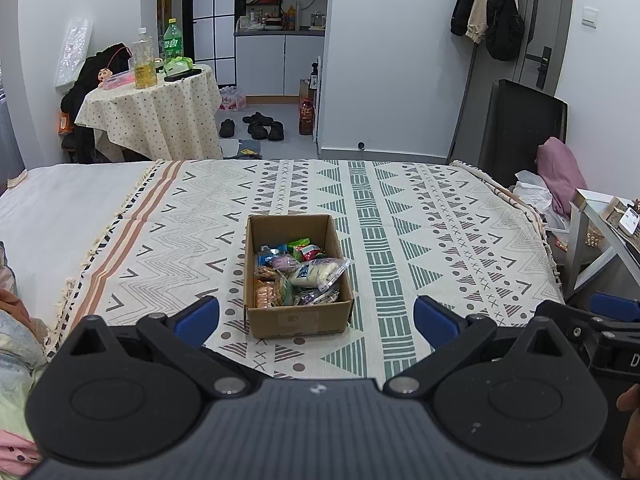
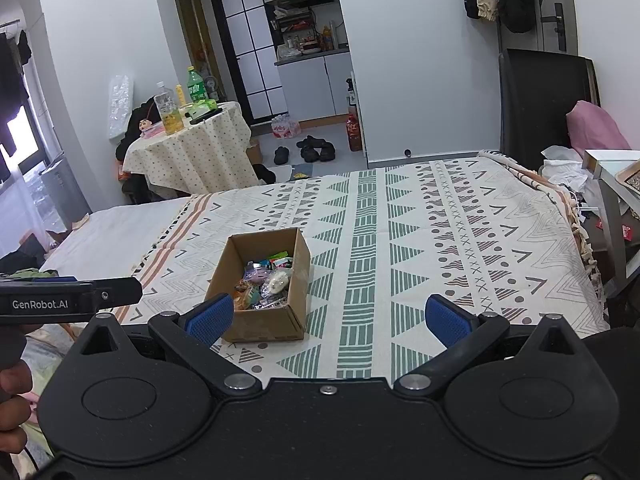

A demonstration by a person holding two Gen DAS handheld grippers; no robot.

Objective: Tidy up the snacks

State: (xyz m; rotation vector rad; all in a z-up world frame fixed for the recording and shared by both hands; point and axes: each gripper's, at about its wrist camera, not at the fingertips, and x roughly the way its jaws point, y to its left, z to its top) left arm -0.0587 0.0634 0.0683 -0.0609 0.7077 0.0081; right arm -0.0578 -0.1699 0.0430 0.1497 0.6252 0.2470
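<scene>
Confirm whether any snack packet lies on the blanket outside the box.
No: every packet sits inside the cardboard box, and the patterned blanket around it is bare.

A cardboard box [image 2: 262,284] is seen on a patterned blanket [image 2: 420,248], open at the top and filled with wrapped snacks [image 2: 264,282]. The right gripper [image 2: 329,317] is held near the box with its blue fingers [image 2: 448,320] spread wide and nothing between them. At the left edge, the left gripper [image 2: 68,300] is partly shown, side-on. A round table [image 2: 192,152] with bottles is seen far left.
</scene>
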